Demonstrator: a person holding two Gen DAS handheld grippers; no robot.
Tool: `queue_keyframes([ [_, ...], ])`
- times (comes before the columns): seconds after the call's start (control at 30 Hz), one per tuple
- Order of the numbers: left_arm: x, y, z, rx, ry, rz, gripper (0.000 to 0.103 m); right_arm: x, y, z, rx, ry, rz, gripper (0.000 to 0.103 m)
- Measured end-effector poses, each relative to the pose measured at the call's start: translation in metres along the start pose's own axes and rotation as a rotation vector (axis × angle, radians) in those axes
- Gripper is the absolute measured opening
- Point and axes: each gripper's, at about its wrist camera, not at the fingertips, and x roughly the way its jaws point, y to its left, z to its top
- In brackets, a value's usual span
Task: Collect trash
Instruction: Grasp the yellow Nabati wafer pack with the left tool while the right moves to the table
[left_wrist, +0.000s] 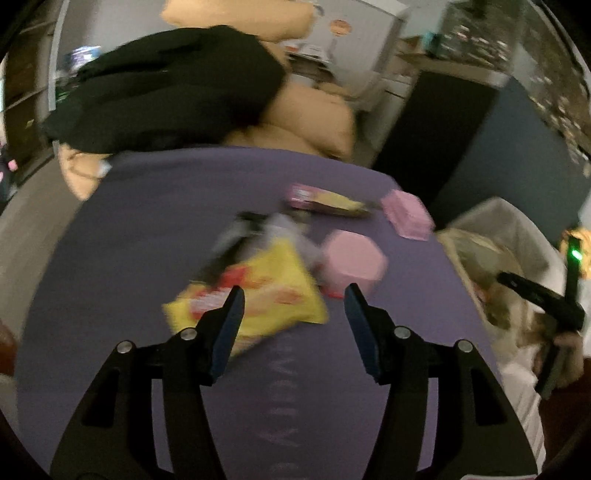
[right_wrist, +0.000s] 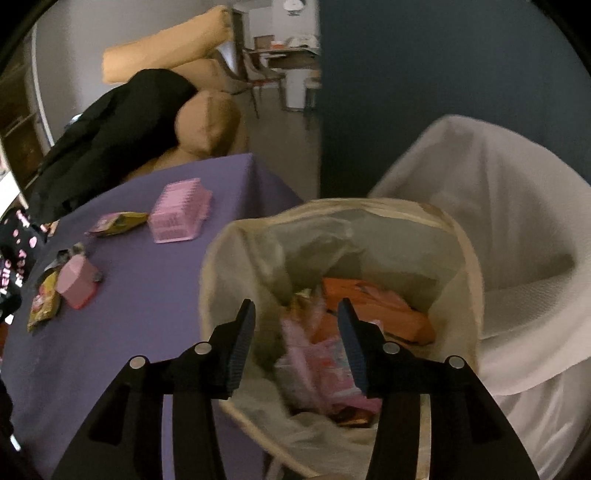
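Both hand-held grippers gape empty: left (left_wrist: 293, 299) above yellow wrapper (left_wrist: 255, 295), right (right_wrist: 295, 314) over bin (right_wrist: 458, 236).

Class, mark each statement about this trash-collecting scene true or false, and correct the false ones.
1. The right gripper is above the lined bin. True.
2. The right gripper holds a wrapper. False: its jaws are open and hold nothing.
3. A yellow snack bag lies on the purple tablecloth. True.
4. The bin is empty. False: pink and orange wrappers lie inside.
5. The left gripper is shut on the yellow bag. False: it is open, nothing gripped.
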Motion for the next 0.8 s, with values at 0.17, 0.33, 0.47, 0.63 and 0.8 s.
queue_keyframes([
  [0.17,-0.003,0.040,0.003,-0.082,0.004,0.047,0.053,-0.003,0.044,0.006,-0.046,-0.018,0.086,0.044],
  [0.33,0.002,0.060,-0.003,-0.121,0.034,-0.006,0.053,0.006,0.092,0.008,-0.142,0.000,0.139,0.044],
  [0.47,0.011,0.058,-0.004,-0.098,0.058,-0.057,0.054,0.012,0.115,0.005,-0.161,0.015,0.192,0.052],
  [0.63,0.019,0.059,-0.002,-0.093,0.065,-0.041,0.053,0.018,0.147,-0.001,-0.204,0.055,0.223,0.052],
  [0.8,0.018,0.062,-0.001,-0.079,0.055,-0.039,0.054,0.021,0.174,0.004,-0.279,0.055,0.199,0.052],
])
